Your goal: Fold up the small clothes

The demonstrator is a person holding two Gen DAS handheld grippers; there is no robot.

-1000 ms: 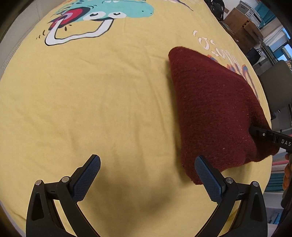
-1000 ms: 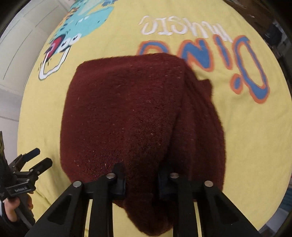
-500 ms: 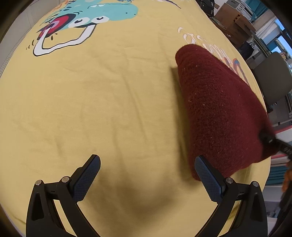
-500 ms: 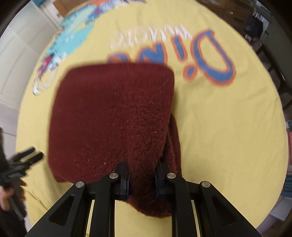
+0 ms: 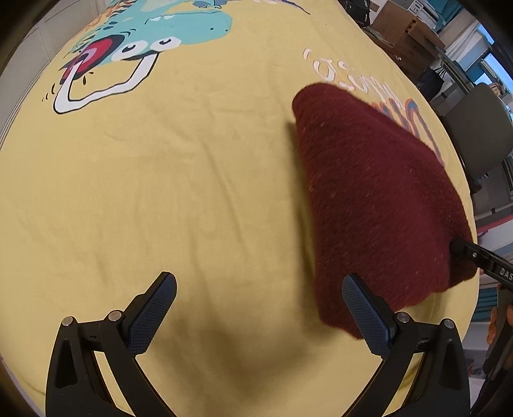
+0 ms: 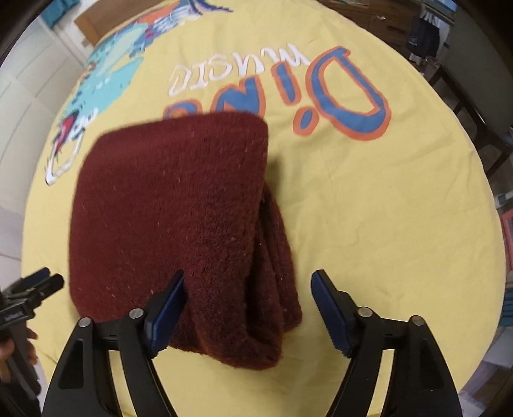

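Note:
A dark red knitted garment (image 6: 179,218) lies folded in layers on a yellow dinosaur-print cloth (image 6: 368,208). My right gripper (image 6: 248,308) is open, its jaws standing on either side of the garment's near edge. In the left wrist view the garment (image 5: 378,199) lies at the right, and my left gripper (image 5: 259,308) is open and empty over bare yellow cloth (image 5: 160,192), its right finger (image 5: 365,311) beside the garment's near corner. The right gripper's tip (image 5: 481,259) shows at the garment's right edge.
The cloth carries a teal dinosaur print (image 5: 154,35) at the far left and "Dino music" lettering (image 6: 320,86) beyond the garment. A dark chair (image 5: 474,134), cardboard boxes (image 5: 407,29) and shelves stand past the table's right side.
My right gripper has opened and let go of the red garment, which now lies folded on the cloth. My left gripper stays open and has barely moved.

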